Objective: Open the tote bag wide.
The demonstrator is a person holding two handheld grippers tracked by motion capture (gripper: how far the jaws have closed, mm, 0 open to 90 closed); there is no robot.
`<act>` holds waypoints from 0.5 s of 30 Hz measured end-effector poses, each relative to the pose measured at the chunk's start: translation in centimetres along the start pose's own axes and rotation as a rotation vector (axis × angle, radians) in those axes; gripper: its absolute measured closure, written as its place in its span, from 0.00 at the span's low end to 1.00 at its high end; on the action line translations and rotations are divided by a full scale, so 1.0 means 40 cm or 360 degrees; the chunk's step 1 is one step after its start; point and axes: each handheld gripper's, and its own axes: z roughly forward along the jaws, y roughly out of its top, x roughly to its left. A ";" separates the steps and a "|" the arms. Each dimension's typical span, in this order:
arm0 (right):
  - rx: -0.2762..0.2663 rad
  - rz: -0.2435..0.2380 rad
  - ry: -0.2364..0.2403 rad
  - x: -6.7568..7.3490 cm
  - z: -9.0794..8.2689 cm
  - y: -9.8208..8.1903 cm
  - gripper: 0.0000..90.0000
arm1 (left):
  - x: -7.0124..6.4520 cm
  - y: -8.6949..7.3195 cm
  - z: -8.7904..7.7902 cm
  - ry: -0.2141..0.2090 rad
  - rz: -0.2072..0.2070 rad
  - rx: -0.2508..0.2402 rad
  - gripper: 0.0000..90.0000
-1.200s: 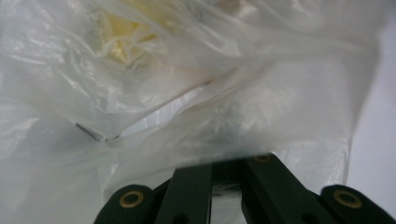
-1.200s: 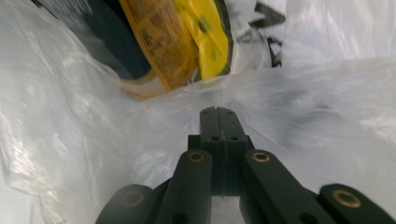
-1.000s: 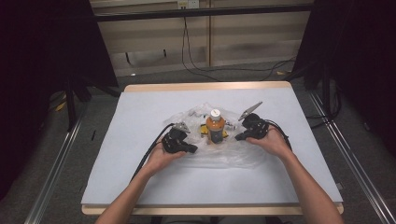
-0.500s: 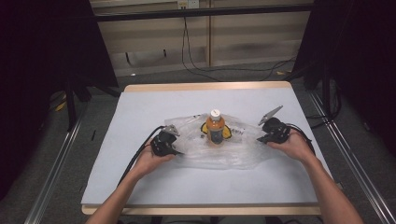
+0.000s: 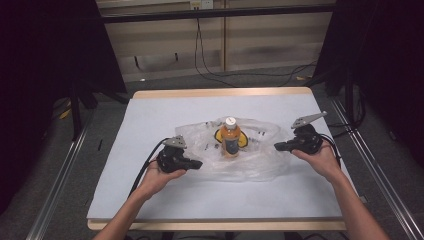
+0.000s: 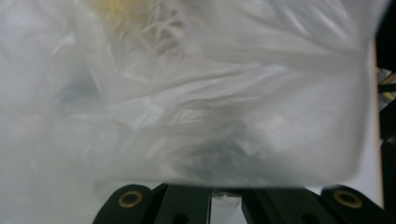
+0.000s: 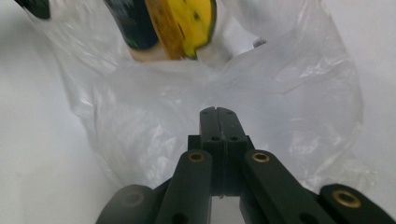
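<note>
Stretching across the middle of the white table [image 5: 150, 200], a clear plastic bag [image 5: 252, 162] is held at its two ends and spread out flat. At the bag's left end the left gripper [image 5: 196, 164] is seen with its jaws closed; in the left gripper view the film [image 6: 196, 102] is draped right over the jaw tips, so a pinch on the plastic is likely but cannot be confirmed. At the right end the right gripper [image 5: 279, 146] is likewise closed, and in the right gripper view its jaws [image 7: 218, 116] are pressed together with the bag's film [image 7: 289, 116] lying around and under them; whether a fold is caught between the pads cannot be told. An orange bottle [image 5: 230, 137] with a white cap is standing upright at the bag's middle, with a yellow item [image 5: 243, 140] just beside it, and small dark printed marks are visible on the plastic nearby. As judged from this layout, the bag has been pulled wide and its contents are resting on the table, so the work appears to be in its middle stage. What is left, presumably, is to free or fully wrap the bottle and the yellow item.
</note>
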 end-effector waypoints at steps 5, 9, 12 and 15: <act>-0.0123 -0.0028 0.0008 0.029 -0.046 0.012 1.00 | -0.036 0.016 -0.041 -0.0029 0.0046 -0.0143 1.00; -0.0180 -0.0034 0.0027 0.034 -0.049 0.036 1.00 | -0.060 0.046 -0.059 -0.0041 0.0065 -0.0207 1.00; -0.0235 -0.0053 0.0042 0.039 -0.055 0.065 1.00 | -0.085 0.063 -0.075 -0.0056 0.0112 -0.0250 1.00; -0.0269 -0.0069 0.0045 0.046 -0.063 0.088 1.00 | -0.096 0.067 -0.086 -0.0086 0.0120 -0.0296 1.00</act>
